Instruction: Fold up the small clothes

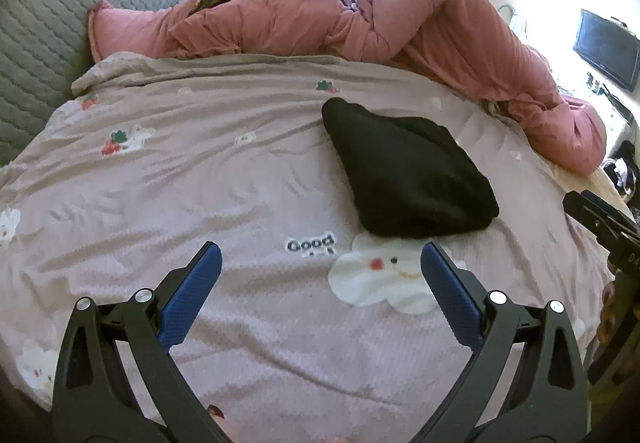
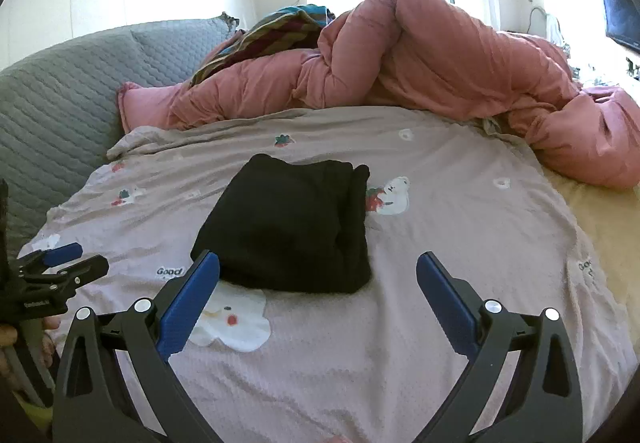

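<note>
Already folded into a compact bundle, black garment (image 2: 286, 227) resting on the bed cover (image 2: 440, 243), well short of the pink duvet (image 2: 440, 63). Left gripper (image 1: 320, 271) and right gripper (image 2: 318, 275) both hovering with jaws spread wide, gripping nothing, just short of the bundle's near edge, probably backed off so the fold lies undisturbed.

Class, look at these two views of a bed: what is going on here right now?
A person holds a two-finger gripper in each hand over a bed covered by a pinkish cartoon-print sheet. A black garment lies on it in a compact folded bundle. The left gripper and right gripper are both open and grip nothing, hovering on the near side of the garment. A pink duvet is heaped at the far side.
</note>
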`<act>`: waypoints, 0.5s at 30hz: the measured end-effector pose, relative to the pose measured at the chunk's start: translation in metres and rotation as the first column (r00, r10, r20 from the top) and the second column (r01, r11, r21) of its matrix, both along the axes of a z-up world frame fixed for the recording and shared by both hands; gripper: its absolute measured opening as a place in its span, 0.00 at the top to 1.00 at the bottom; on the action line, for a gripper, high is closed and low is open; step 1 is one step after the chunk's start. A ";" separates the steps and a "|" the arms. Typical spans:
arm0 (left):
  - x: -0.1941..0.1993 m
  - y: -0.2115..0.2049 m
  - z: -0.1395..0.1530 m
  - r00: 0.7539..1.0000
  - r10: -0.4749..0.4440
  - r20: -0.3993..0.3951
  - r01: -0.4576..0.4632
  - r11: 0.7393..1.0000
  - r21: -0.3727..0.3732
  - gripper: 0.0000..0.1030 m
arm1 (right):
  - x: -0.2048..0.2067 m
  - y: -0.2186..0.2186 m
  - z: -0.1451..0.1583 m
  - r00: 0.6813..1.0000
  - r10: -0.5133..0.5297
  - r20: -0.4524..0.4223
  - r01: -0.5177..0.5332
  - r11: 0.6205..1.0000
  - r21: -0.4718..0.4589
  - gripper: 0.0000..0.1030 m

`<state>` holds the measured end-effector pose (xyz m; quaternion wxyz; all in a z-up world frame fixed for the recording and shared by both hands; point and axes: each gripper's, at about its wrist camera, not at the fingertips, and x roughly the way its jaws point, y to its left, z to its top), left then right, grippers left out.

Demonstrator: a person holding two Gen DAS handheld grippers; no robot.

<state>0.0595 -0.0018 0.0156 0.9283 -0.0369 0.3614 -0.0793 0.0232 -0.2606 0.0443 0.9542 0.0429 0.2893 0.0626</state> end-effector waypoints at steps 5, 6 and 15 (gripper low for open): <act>-0.012 0.000 -0.007 1.000 -0.007 -0.010 0.007 1.000 -0.005 0.09 | -0.015 0.006 -0.011 1.000 -0.010 -0.004 0.010 0.999 -0.032 0.05; -0.013 0.000 -0.009 1.000 -0.012 -0.013 0.012 1.000 -0.005 0.09 | -0.018 0.007 -0.014 1.000 -0.015 -0.008 0.015 0.999 -0.030 0.05; -0.023 0.000 -0.022 0.999 -0.008 -0.038 0.008 1.000 -0.007 0.09 | -0.028 0.017 -0.041 0.997 -0.014 -0.077 0.013 1.000 -0.012 0.05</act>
